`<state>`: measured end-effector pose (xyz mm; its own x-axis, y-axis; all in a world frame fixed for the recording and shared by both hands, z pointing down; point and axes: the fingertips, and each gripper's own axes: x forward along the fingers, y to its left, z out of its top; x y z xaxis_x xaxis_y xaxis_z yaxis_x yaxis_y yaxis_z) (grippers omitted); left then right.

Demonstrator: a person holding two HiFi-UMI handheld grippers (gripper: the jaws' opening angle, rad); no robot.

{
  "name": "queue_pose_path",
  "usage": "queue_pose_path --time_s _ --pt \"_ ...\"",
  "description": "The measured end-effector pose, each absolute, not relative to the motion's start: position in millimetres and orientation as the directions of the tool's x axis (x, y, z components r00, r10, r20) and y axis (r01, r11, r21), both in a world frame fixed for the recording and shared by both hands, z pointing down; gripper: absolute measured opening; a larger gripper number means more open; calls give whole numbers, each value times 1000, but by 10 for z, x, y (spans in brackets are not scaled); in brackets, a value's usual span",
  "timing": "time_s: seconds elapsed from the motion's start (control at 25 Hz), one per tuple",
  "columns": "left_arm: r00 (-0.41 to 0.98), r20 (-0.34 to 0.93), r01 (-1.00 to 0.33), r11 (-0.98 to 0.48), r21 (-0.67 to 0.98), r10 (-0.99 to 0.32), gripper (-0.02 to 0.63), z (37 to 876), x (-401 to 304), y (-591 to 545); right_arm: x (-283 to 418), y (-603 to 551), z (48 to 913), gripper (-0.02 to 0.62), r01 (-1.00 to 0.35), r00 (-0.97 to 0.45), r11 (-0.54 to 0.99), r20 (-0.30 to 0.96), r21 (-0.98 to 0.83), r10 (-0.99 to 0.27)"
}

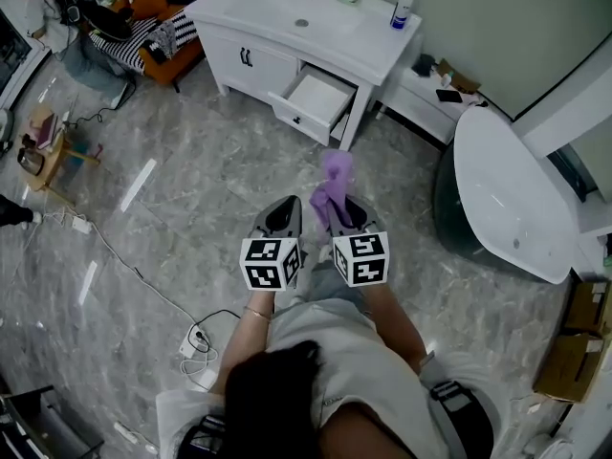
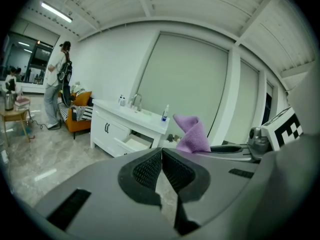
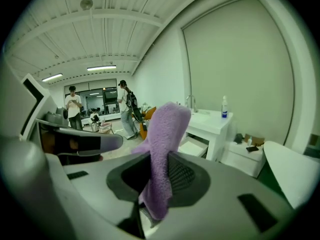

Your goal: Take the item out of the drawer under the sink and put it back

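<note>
Grey marble flooring [image 1: 191, 189] fills the room, and we stand on it well apart from the white vanity [image 1: 251, 60] at the far wall. At far left sits an orange seat [image 1: 158, 27] piled with striped fabric. To its right, the vanity carries the sink [image 1: 301, 15], with a spray bottle [image 1: 404, 8] on its right end. Under the sink, the drawer [image 1: 316, 98] is pulled out toward us, and its white interior appears empty.

Nearer, at the centre, the left gripper [image 1: 285, 216] points toward the vanity. Its jaws meet tip to tip with nothing between them. Just beside it on the right, the right gripper [image 1: 347, 216] clamps the purple cloth [image 1: 333, 185]. The pads press on the cloth's lower part, the free end stands up above the jaws, and a short end hangs below them. At far right lies a white bathtub [image 1: 507, 189].

Task status, as we judge it:
1. Removal is complete. The cloth is out of the drawer, held in the air near us and well apart from it.
2. The return is not yet done. The cloth must be carried to the open drawer and lowered inside, and the right jaws must then part.
3. The task does not say whether the drawer must be shut afterwards. The left gripper is free for that.
</note>
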<state>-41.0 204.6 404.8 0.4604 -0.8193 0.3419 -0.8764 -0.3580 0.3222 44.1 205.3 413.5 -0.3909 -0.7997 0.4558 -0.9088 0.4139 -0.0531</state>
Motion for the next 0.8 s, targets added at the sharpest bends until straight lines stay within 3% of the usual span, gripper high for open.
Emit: queue_pose_path --time_s 0.8 --pt "318 334 -925 -213 315 -887 5 4039 -42 852 797 731 4243 89 -826 -526 558 462 -78 -714"
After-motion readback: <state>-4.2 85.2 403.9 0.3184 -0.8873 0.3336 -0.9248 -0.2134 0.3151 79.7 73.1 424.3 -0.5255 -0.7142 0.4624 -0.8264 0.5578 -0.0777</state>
